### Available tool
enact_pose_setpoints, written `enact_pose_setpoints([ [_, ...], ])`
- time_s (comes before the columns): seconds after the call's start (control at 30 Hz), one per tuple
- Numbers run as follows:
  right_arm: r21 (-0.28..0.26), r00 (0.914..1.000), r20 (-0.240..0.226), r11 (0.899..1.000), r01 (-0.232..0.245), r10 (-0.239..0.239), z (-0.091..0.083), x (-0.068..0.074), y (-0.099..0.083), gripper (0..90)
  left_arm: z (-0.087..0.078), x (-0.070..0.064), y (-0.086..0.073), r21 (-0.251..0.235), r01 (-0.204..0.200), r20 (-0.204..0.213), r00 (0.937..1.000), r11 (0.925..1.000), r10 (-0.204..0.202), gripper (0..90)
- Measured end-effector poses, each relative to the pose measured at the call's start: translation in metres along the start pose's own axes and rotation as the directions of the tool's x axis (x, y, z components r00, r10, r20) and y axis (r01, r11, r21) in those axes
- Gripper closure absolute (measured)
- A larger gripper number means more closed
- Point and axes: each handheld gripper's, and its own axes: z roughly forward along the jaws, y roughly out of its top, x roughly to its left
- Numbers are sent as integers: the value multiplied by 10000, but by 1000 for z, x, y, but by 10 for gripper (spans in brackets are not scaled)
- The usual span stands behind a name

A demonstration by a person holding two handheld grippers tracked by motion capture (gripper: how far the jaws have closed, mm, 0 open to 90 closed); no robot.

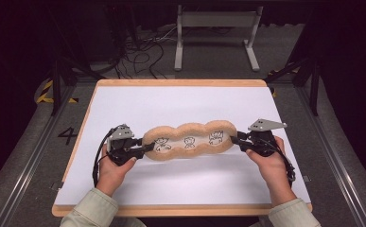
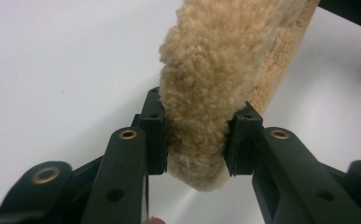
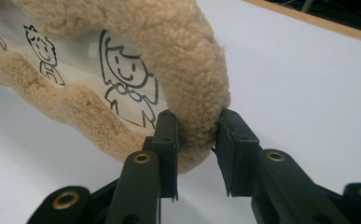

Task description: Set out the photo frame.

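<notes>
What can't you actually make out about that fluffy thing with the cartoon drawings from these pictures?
- Fluffy frame, high view: the three drawings are too small to read in detail.
- Right gripper view: the far drawings are cut off by the left edge.
- Left gripper view: the frame's end, pinched in the left gripper, hides its drawn face.
- Whether it is lifted or rests on the white table: cannot tell.

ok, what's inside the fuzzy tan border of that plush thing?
Inside the plush frame sits a white panel with three cartoon figures drawn in black. Both grippers, left and right, clamp its ends. What lies under it on the table is covered.
</notes>
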Motion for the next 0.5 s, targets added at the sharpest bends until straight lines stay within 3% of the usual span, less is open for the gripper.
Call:
enact_pose_setpoints([
  [0.17,234,9994,-201,9994,-267,272,4,-1,-13,704,11,9,-2,430,159,98,9998,9990,-163,663],
  [0.23,608,9985,-420,9976,-331,357,11,-2,-20,703,16,14,-4,609,433,152,9989,9972,-443,659],
  [0.3,334,9978,-532,9987,-388,405,10,-1,-24,705,17,19,-4,702,519,266,9982,9962,-539,650],
  [0.5,287,9964,-712,9987,-433,452,7,2,-25,707,18,21,-6,825,760,320,9964,9937,-788,631],
])
